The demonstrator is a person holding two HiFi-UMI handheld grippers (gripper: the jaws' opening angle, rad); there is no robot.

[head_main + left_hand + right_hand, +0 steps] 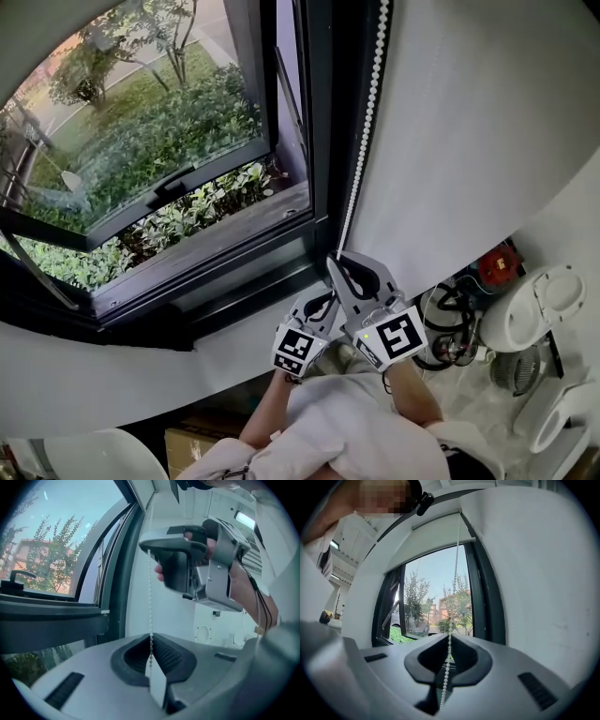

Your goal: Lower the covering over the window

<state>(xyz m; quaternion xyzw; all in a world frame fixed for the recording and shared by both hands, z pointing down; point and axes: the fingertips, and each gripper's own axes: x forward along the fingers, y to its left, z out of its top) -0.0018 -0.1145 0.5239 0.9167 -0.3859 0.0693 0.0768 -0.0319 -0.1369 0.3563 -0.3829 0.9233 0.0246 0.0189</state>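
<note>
Window (169, 169): uncovered, blind (438, 522) retracted at the top of the opening. Right gripper (450, 637), upper, and left gripper (151, 637), lower: both sets of jaws clamped on the 1 bead chain (366, 122) hanging beside the frame.

Daylight is admitted through the window (141, 141), by which the white wall (469, 122) is evenly brightened while the dark window frame (323, 141) is left in shadow. Straight lines are bent strongly towards the edges in all three views, and the corners of both gripper views are blackened by vignetting. A cool bluish cast is seen in the left gripper view, where the bead chain (150, 597) is rendered sharp and the near foreground is softened.
</note>
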